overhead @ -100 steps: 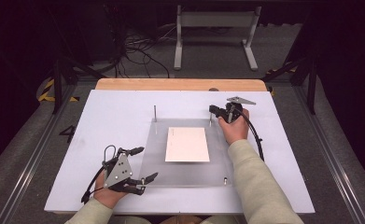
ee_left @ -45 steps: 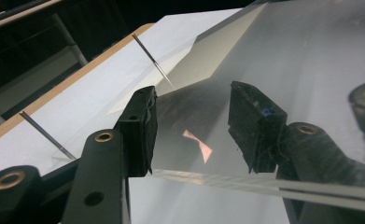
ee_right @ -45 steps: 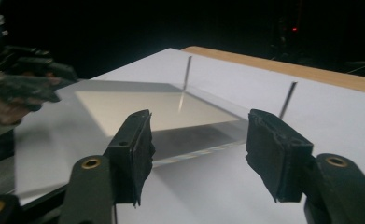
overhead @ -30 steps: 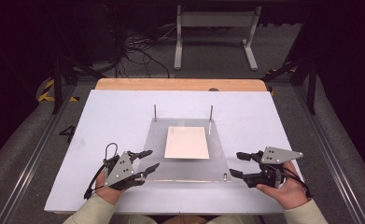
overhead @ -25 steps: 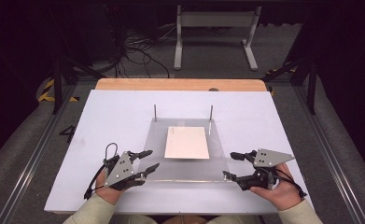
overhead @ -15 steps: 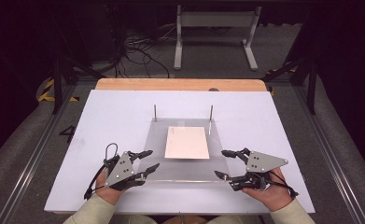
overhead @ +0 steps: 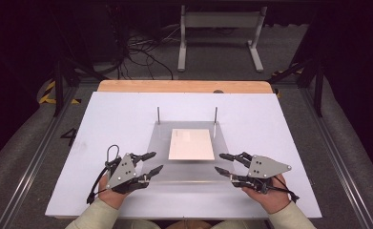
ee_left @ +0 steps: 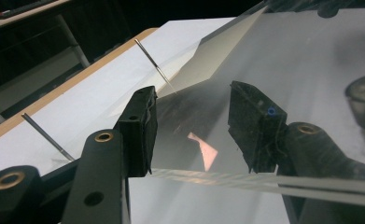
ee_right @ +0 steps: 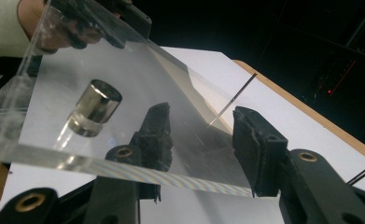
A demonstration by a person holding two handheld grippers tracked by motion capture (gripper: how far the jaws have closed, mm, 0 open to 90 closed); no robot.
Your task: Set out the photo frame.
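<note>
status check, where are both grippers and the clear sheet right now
Left gripper, right gripper: jaws open, straddling the clear sheet's near edge. Sheet flat, paper on it. Two pins behind; nothing blocking.

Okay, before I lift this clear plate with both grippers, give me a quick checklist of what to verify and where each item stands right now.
1. Left gripper straddles the clear plate edge: ok, one jaw above and one below.
2. Right gripper straddles the opposite edge: ok.
3. Jaws clamped on the plate: not ok, both stand open.
4. White sheet lies flat, centred on the plate: ok.
5. Two far pins upright at the plate's back corners: ok.
6. Metal cylinder fixed to the plate: cannot tell.
</note>
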